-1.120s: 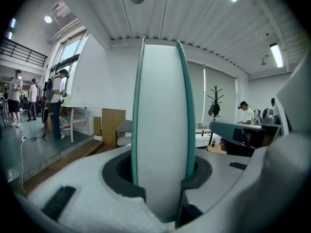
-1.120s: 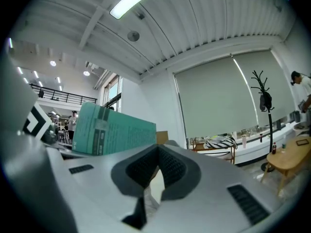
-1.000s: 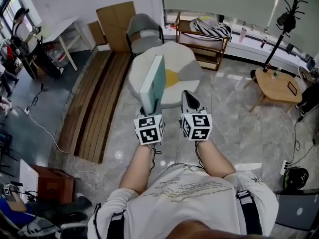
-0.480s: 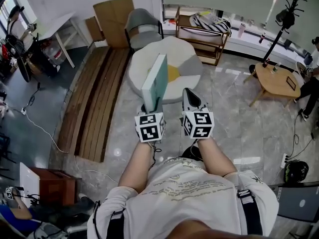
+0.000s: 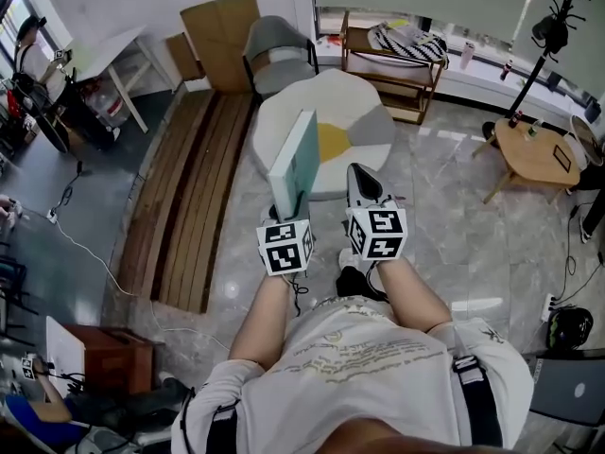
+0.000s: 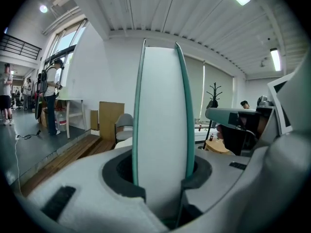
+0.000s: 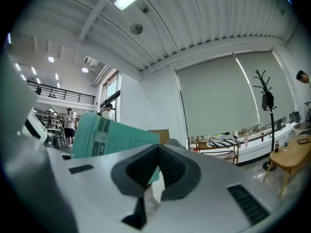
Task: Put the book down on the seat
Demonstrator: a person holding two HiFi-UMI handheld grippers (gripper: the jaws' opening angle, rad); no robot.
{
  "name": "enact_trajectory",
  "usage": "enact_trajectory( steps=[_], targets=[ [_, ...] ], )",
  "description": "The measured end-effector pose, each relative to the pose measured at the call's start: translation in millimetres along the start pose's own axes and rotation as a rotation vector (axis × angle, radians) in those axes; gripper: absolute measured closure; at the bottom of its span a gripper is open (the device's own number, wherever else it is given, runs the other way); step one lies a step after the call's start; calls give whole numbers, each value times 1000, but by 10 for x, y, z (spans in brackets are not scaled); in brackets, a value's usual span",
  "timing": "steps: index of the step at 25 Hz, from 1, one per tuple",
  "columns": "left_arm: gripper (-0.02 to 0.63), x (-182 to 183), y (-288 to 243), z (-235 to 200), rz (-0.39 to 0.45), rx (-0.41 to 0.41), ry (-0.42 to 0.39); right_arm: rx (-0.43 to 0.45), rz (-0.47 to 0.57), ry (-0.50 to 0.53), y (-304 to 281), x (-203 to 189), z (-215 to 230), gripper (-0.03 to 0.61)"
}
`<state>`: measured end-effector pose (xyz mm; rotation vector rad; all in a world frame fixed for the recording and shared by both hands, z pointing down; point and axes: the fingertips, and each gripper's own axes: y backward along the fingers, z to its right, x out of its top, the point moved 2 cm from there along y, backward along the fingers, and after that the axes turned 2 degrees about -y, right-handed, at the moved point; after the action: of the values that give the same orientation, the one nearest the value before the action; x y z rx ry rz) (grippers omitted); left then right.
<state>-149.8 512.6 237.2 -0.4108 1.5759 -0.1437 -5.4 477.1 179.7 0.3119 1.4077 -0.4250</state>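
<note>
Book point(image 5: 295, 164): teal covers, white page block, up in the air on its edge, top tipped a bit twd the seat. Not on anything yet.

L → R:
- Planks point(image 5: 189, 187) on floor, far L, well apart from the action.
- L gripper point(image 5: 284, 212): jaws clamped across both covers at the book's lower edge. Its own view shows pads pressing either side w/ page block point(image 6: 160, 130) facing the lens.
- Seat point(image 5: 364, 112): round, pale w/ yellow and grey patches, low, just beyond the book. Top looks bare.
- R gripper point(image 5: 359, 183): beside the book, not touching. Jaws drawn together, nothing btwn them.
- Small table point(image 5: 529, 154), far R, no part in this.

Handling, my guess: stiff boards, thick block, so some weight. Held from below it's top-heavy and will want to lever over. Covers look smooth, could slide in the pads. Grip across both covers is right as it keeps the book shut; nearer the spine would be steadier. Lay it flat, low, before letting go.
</note>
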Motion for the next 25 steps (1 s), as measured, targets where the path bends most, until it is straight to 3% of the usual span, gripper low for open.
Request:
enact_trajectory(
  steps=[7,25],
  targets=[
    [455,100,-312,-136,-1,10,-16,32,-8,-12,-415,-70,26,552],
    [454,705,-1904,-246,-22,7,-19,41,-27,-20,-1898,138,976,552]
  ],
)
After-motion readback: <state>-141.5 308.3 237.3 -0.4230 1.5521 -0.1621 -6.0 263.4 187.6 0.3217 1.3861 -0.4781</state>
